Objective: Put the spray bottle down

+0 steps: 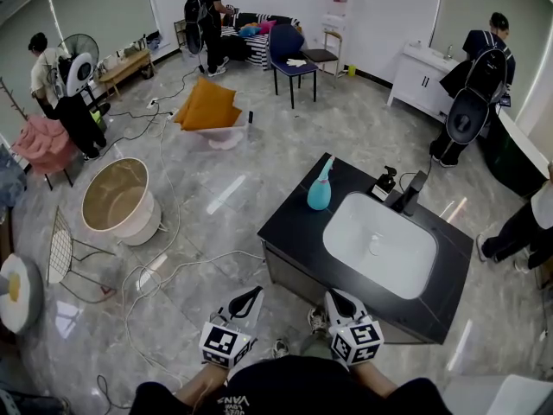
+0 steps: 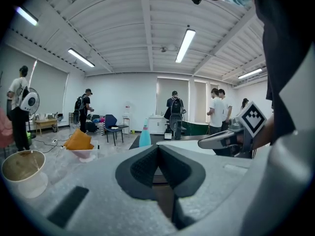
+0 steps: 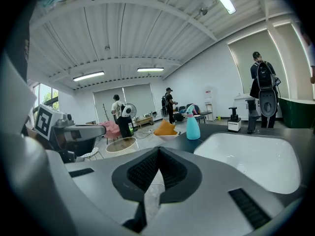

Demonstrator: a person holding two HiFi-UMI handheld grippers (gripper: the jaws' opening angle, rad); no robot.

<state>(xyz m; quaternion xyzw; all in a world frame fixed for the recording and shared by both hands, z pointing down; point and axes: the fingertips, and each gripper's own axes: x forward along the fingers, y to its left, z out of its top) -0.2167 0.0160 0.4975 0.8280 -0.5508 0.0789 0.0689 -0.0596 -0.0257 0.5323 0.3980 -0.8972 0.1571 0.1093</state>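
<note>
Here, from the head view: shows a teal spray bottle upright on a black counter, near its far left corner, just beside the white sink basin and touched by neither tool. Shows the left gripper and the right gripper low in the frame, side by side, short of the counter's near edge and well apart from the bottle. Takes in a beige tub on the floor to the left and an orange cushion beyond it.

Next, from the left gripper view: finds the dark pads of the left gripper pressed together at the tip, with nothing between them. Puts the spray bottle in the distance just left of that tip, upright on the counter's corner. Catches the right gripper off to the right, marker cube on top.

Last, from the right gripper view: finds the jaws of the right gripper closed as well, pad against pad, empty. Places the spray bottle ahead and a little to the right, upright beside the sink basin. Shows the left gripper at the left edge.
</note>
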